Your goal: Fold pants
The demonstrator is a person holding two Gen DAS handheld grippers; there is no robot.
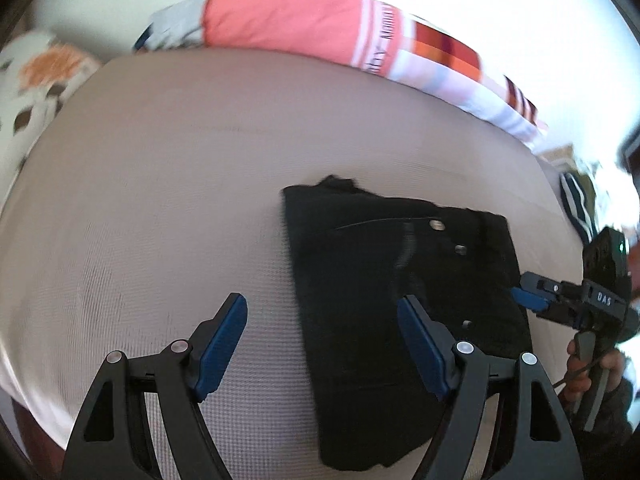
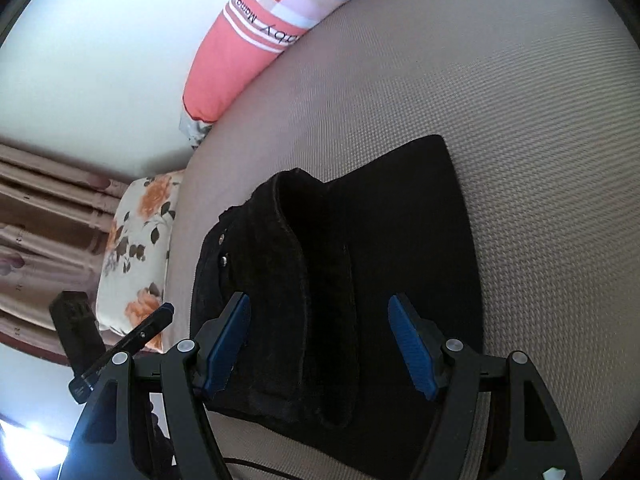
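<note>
Pants [image 1: 400,300] folded on bed [image 1: 180,200]. Left tongs [image 1: 322,344], right tongs [image 2: 320,344] spread, empty. Risk: loose top flap at 11 o'clock snagging, fold undone.

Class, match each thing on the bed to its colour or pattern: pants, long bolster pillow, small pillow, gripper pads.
Things:
1. pants
2. long bolster pillow
3. small pillow
4. gripper pads

Descriptions:
A. white with orange flowers
B. blue
C. black
D. coral pink with a checked end

Pairs: 1-C, 2-D, 3-A, 4-B
</note>
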